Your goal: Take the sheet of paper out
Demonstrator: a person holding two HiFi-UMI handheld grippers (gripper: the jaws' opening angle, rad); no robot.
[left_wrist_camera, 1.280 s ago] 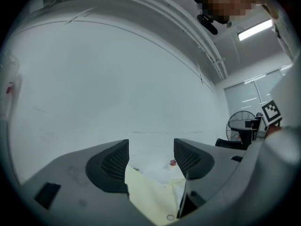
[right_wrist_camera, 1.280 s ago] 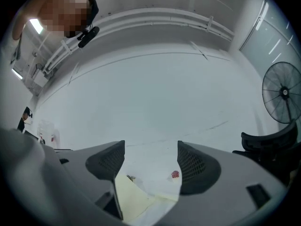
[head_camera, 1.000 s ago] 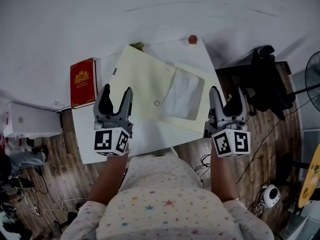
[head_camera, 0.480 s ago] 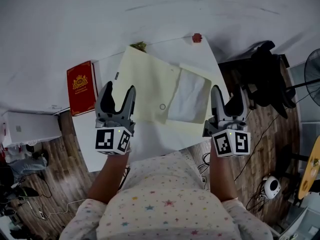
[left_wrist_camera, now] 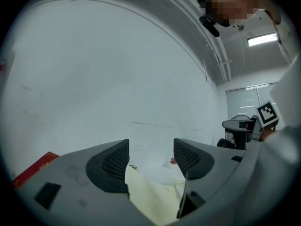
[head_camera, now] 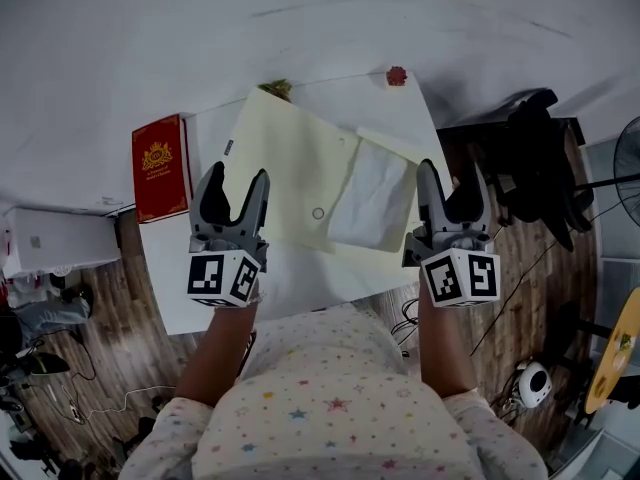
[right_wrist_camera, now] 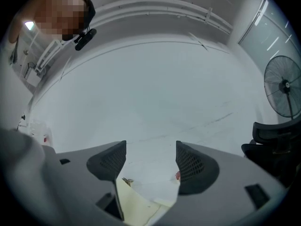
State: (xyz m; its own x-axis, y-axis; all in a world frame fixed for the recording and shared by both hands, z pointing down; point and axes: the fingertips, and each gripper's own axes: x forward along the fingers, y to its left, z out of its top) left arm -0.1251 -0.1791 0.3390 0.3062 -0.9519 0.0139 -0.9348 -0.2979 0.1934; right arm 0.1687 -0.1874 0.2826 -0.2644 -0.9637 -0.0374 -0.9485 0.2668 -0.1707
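White table [head_camera: 300, 290], yellow envelope [head_camera: 285, 163], both tools wide open and empty.
Sheet of paper [head_camera: 375, 203] pokes out at the envelope's 4 o'clock end; I think the left gripper [head_camera: 234, 184] should press the envelope, and the right gripper [head_camera: 452, 180] should pinch the sheet's edge.

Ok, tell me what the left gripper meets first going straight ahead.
Likely the pale yellow envelope: it lies just ahead of the left gripper, showing between its open jaws. Height is unclear; held above the table, it would reach the white wall instead.
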